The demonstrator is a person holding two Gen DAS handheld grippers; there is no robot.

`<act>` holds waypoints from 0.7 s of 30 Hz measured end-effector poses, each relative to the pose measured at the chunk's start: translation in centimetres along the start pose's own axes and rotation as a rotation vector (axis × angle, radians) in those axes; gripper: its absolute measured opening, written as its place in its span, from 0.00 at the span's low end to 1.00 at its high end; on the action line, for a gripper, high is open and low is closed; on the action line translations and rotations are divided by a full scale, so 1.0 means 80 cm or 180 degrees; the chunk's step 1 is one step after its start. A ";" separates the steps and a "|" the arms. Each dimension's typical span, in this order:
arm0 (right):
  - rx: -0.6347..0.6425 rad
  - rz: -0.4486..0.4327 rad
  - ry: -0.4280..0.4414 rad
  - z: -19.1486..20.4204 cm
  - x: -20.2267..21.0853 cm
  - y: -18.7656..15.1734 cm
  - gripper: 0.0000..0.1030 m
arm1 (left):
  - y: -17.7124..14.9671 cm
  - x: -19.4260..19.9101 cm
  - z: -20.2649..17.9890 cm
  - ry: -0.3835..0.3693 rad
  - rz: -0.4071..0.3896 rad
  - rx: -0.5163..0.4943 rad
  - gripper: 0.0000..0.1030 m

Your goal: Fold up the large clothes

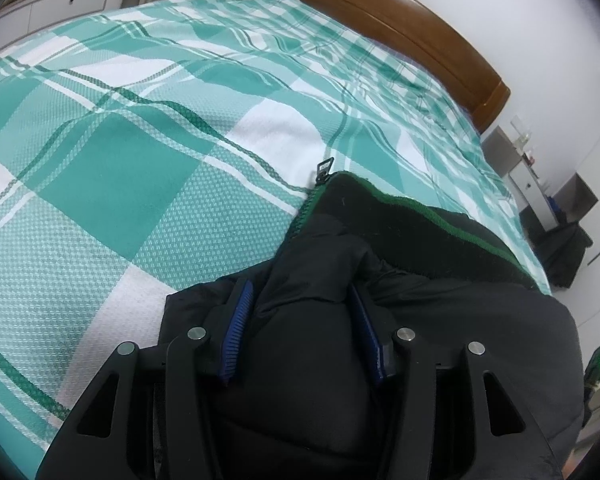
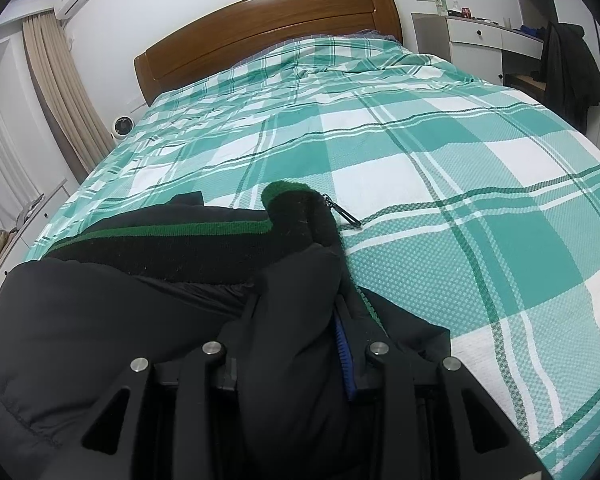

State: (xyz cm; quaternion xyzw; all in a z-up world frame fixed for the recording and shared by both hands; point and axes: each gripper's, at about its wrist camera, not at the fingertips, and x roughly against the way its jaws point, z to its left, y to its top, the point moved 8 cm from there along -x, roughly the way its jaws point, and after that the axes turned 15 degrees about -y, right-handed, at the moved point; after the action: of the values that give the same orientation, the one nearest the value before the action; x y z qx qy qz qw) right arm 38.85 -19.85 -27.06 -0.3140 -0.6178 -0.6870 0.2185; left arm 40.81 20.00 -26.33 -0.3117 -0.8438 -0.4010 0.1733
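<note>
Black padded fabric fills the lower part of both wrist views: we have a large black jacket [image 1: 440,320] lying near the foot of the bed [image 1: 140,140], its collar edged with a green stripe [image 2: 172,232] and its zip pull [image 2: 350,216] resting on the green-checked bedspread [image 2: 460,200].

Our left gripper [image 1: 300,328] stands about half open with a thick fold of jacket between its 2 blue pads [image 1: 238,332]; whether they still press on it we cannot tell. Our right gripper [image 2: 300,344] sits narrower and pinches a fold firmly.

We judge 3 risks:
- The slick shell may slide out of the left gripper if it is loosening, dropping that side unevenly.
- The bulky padding could spring the fold open.
- The zip pull could snag the bedspread's weave if we drag the jacket.
</note>
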 end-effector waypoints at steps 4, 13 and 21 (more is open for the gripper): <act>-0.0005 -0.0001 0.0005 0.000 0.000 0.000 0.32 | 0.000 0.000 0.000 -0.0004 0.0000 0.0003 0.50; -0.0046 0.0004 0.0055 0.000 -0.002 0.000 0.32 | -0.001 0.000 0.000 -0.0068 -0.0007 0.0045 0.50; -0.0054 0.0004 0.0065 -0.001 -0.003 0.000 0.32 | -0.002 0.002 0.000 -0.0101 -0.0013 0.0068 0.50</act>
State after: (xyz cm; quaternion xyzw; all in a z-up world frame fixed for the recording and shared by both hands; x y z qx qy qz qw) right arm 39.01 -19.96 -27.24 -0.3093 -0.6095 -0.6952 0.2226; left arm 40.58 20.00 -26.33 -0.3144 -0.8513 -0.3873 0.1624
